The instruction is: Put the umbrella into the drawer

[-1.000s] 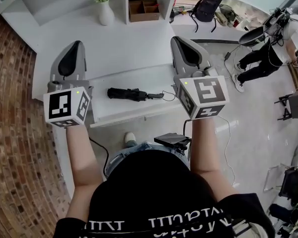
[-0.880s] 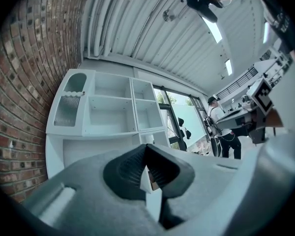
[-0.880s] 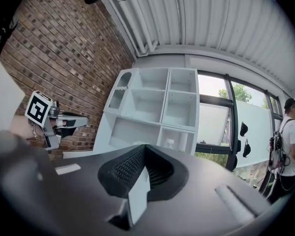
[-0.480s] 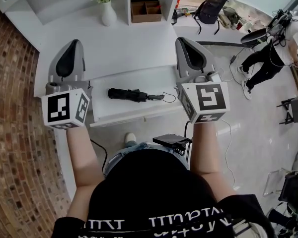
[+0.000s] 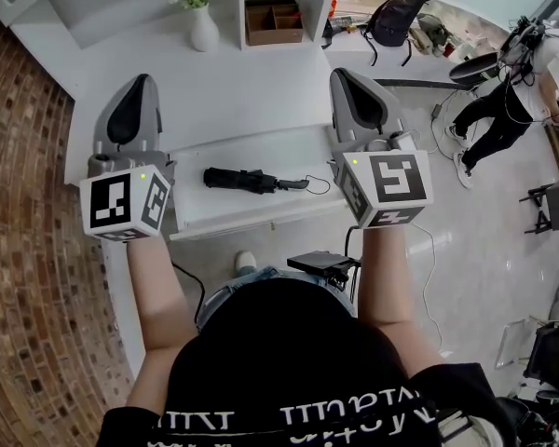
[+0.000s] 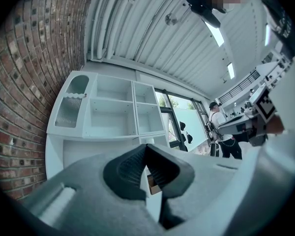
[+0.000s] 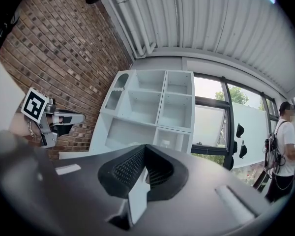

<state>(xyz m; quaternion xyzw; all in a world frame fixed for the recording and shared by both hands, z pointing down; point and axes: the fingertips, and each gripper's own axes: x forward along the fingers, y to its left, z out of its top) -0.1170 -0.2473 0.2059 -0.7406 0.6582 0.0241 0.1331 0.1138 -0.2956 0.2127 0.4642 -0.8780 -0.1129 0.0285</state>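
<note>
A folded black umbrella point(image 5: 250, 179) with a wrist cord lies lengthwise in the white pulled-out drawer point(image 5: 214, 214), between my two hands. My left gripper point(image 5: 136, 84) is held above the white counter to the left of the drawer, jaws closed together with nothing in them. My right gripper point(image 5: 347, 76) hovers over the drawer's right end, also shut and empty. In the left gripper view the left gripper point(image 6: 146, 147) points at the white shelf unit point(image 6: 113, 113). The right gripper point(image 7: 145, 148) points the same way in its own view. Neither touches the umbrella.
At the back of the white counter point(image 5: 224, 82) stand a white vase of flowers point(image 5: 201, 21) and a shelf unit with a brown box point(image 5: 273, 19). A brick wall point(image 5: 28, 203) runs along the left. A person point(image 5: 503, 101) stands at the right, near a black backpack point(image 5: 391, 17).
</note>
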